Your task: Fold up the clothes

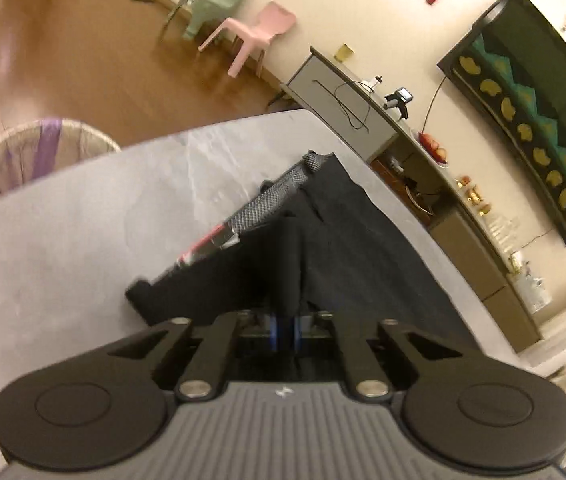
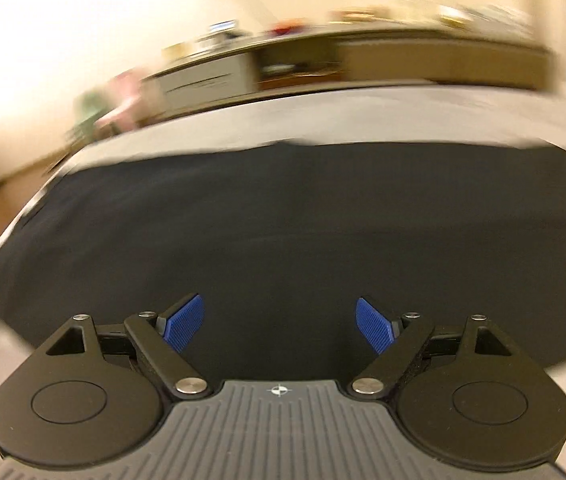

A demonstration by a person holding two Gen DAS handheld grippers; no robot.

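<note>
A black garment [image 1: 347, 232] with a grey mesh waistband [image 1: 267, 204] lies on the light grey table [image 1: 83, 232]. My left gripper [image 1: 287, 320] is shut on a raised fold of the black garment, and the cloth hides its fingertips. In the right wrist view the same black garment [image 2: 283, 232] lies spread flat over the table [image 2: 403, 116]. My right gripper [image 2: 281, 326] is open just above the cloth, with its blue pads [image 2: 183, 322] wide apart and nothing between them.
A round woven basket [image 1: 23, 156] with purple cloth stands on the floor left of the table. A pink chair [image 1: 255, 38] and a green chair [image 1: 215, 0] stand by the far wall. A long sideboard [image 1: 423, 168] runs past the table's far edge.
</note>
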